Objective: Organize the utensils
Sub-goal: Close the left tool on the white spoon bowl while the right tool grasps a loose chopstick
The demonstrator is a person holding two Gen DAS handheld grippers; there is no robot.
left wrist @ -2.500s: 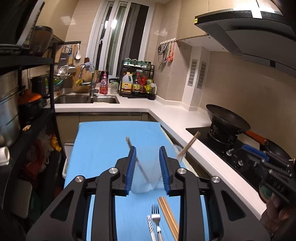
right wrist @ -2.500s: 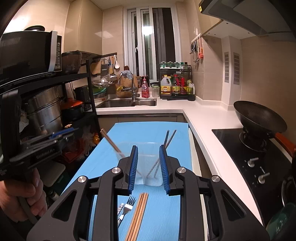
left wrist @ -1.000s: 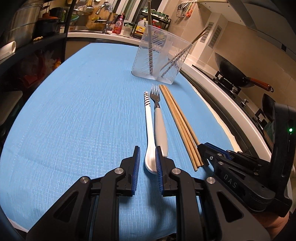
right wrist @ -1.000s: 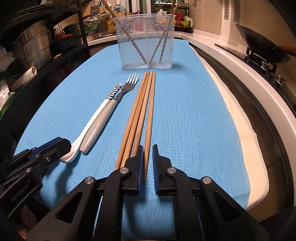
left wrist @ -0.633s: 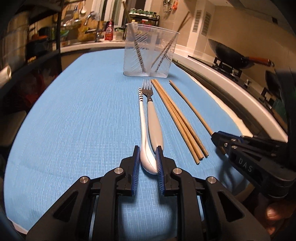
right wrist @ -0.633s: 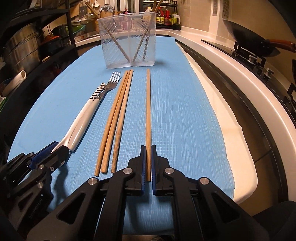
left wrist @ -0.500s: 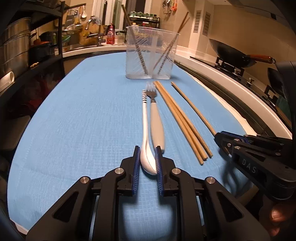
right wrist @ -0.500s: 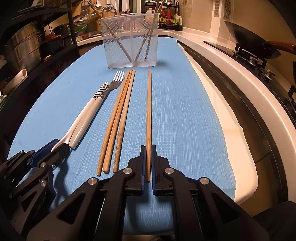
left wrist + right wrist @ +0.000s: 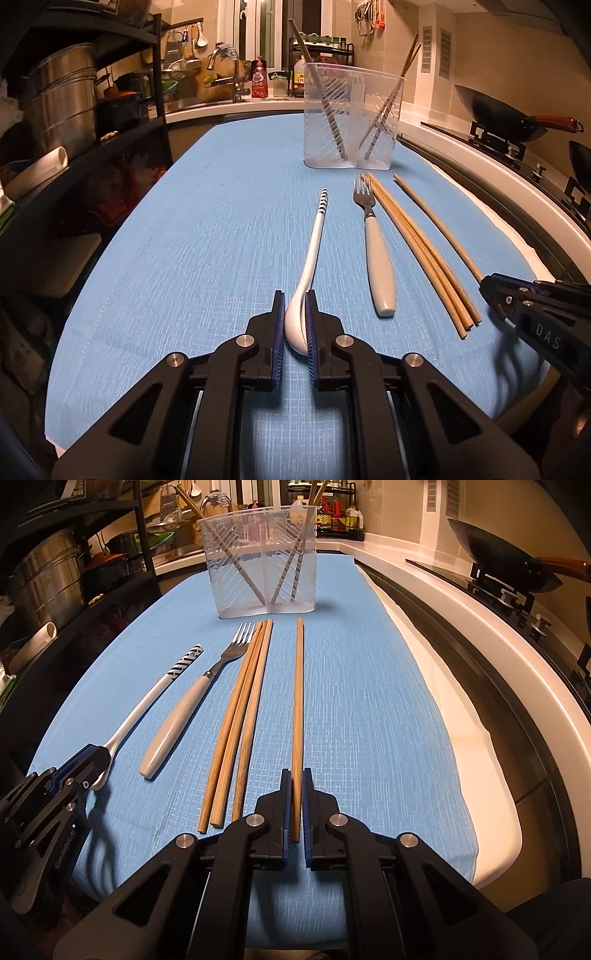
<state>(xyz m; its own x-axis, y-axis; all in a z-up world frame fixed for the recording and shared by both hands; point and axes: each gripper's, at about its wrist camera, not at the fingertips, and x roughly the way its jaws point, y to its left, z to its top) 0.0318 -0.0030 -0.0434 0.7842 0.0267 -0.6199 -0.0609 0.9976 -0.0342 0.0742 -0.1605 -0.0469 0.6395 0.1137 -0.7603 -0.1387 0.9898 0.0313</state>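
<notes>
Spoon [image 9: 308, 266]: bowel end clamped in left gripper [image 9: 295, 325], jaws closing on it; handle aimed at 12 o'clock toward holder [image 9: 351, 118].
Chopstick [image 9: 297, 716]: pinched at near end by right gripper [image 9: 294, 805], jaws together on it.
Lift: both to be raised w/o dragging, tips kept low.
Drop: spoon to be fed into left compartment, chopstick into right, handle-first.
Left on surface [image 9: 207, 236]: fork [image 9: 373, 251], 3 chopsticks [image 9: 421, 251] at 1 o'clock.

Both hand-held grippers [image 9: 296, 325] [image 9: 296, 805] clamped, angled downward
</notes>
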